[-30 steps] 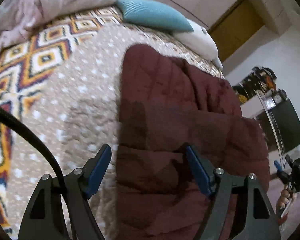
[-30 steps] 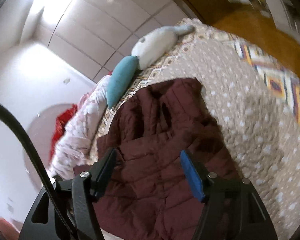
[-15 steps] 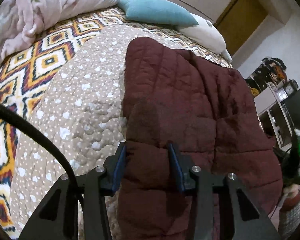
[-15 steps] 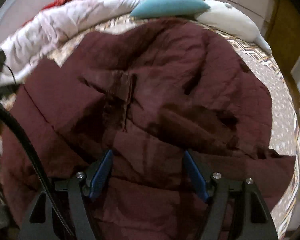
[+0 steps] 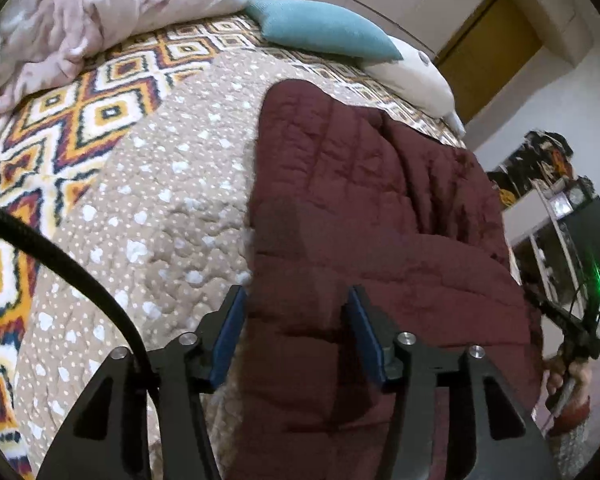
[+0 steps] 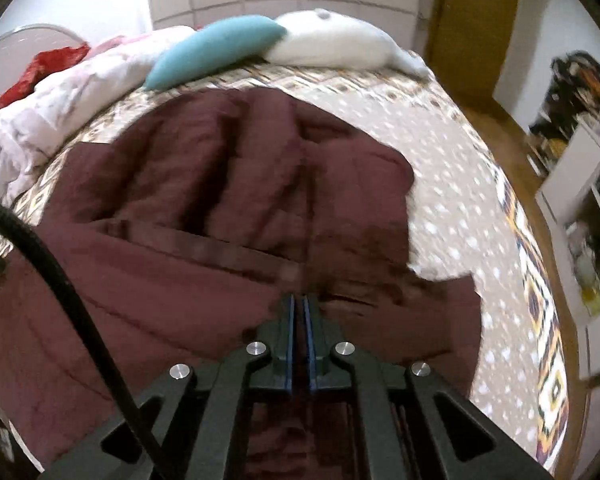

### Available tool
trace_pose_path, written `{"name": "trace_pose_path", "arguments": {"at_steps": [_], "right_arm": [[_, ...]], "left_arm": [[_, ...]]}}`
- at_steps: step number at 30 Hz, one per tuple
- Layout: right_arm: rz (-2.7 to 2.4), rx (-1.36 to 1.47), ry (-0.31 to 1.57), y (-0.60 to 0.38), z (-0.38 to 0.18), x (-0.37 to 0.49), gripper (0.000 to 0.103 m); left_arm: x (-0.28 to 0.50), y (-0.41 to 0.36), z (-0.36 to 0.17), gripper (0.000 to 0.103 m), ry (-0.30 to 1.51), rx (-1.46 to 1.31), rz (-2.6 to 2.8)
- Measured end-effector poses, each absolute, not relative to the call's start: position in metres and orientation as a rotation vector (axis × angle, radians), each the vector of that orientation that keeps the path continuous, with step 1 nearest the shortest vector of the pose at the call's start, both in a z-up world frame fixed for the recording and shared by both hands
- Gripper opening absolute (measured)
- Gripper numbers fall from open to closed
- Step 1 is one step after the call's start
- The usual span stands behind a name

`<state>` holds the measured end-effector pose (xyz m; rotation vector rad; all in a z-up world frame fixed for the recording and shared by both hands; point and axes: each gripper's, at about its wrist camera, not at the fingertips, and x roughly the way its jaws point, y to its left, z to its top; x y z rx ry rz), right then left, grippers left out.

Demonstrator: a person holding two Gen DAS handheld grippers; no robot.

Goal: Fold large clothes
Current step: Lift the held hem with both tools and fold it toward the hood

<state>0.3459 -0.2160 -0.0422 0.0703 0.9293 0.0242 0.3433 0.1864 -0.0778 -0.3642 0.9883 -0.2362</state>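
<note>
A maroon quilted jacket (image 5: 364,200) lies spread on the bed, its bottom part hanging over the near edge. My left gripper (image 5: 296,320) straddles the jacket's left edge with its jaws opening. Fabric lies between the blue pads (image 5: 228,336), and they no longer squeeze it. In the right wrist view the jacket (image 6: 220,184) fills the middle. My right gripper (image 6: 299,304) is shut, its tips pinching a fold of the jacket near the lower hem. The picture is blurred around that fold.
The bed carries a beige dotted quilt (image 5: 160,200) over a diamond-patterned cover (image 5: 80,120). A teal pillow (image 5: 324,28), a white pillow (image 5: 416,76) and a bunched pink duvet (image 5: 80,12) lie at the head. Shelves (image 6: 580,208) stand to the right. A hand (image 5: 568,376) shows at the far right.
The left jaws closed onto the jacket's edge and have now spread apart again. The right gripper swung over the jacket and closed its jaws on the fabric.
</note>
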Motion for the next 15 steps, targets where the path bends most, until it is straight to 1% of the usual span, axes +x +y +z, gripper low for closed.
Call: {"name": "trace_pose_path", "arguments": {"at_steps": [1,2,3,4,5,6,9,11,14,15], "right_arm": [[0.042,0.107,0.910,-0.223,-0.037,0.342,0.006],[0.068,0.170,0.878,-0.237,-0.028,0.333,0.012],[0.095,0.242,0.849,-0.255,-0.020,0.324,0.032],[0.111,0.294,0.827,-0.266,-0.015,0.317,0.046],[0.122,0.358,0.792,-0.282,-0.008,0.307,0.069],[0.118,0.396,0.757,-0.297,-0.003,0.297,0.074],[0.065,0.409,0.747,-0.313,-0.005,0.290,0.076],[0.028,0.412,0.787,-0.324,-0.016,0.291,0.077],[0.046,0.439,0.866,-0.337,-0.040,0.297,0.076],[0.058,0.431,0.887,-0.335,-0.047,0.297,0.077]], "left_arm": [[0.343,0.186,-0.077,0.061,0.985,-0.364,-0.249],[0.343,0.185,-0.076,0.063,0.981,-0.363,-0.261],[0.343,0.185,-0.074,0.065,0.974,-0.363,-0.278],[0.344,0.185,-0.073,0.067,0.970,-0.363,-0.288],[0.346,0.185,-0.073,0.072,0.967,-0.364,-0.302],[0.348,0.185,-0.074,0.075,0.969,-0.370,-0.316],[0.359,0.183,-0.086,0.081,1.006,-0.403,-0.355],[0.365,0.184,-0.094,0.082,1.032,-0.445,-0.370],[0.375,0.191,-0.106,0.088,1.071,-0.545,-0.432],[0.377,0.192,-0.110,0.088,1.084,-0.562,-0.441]]}}
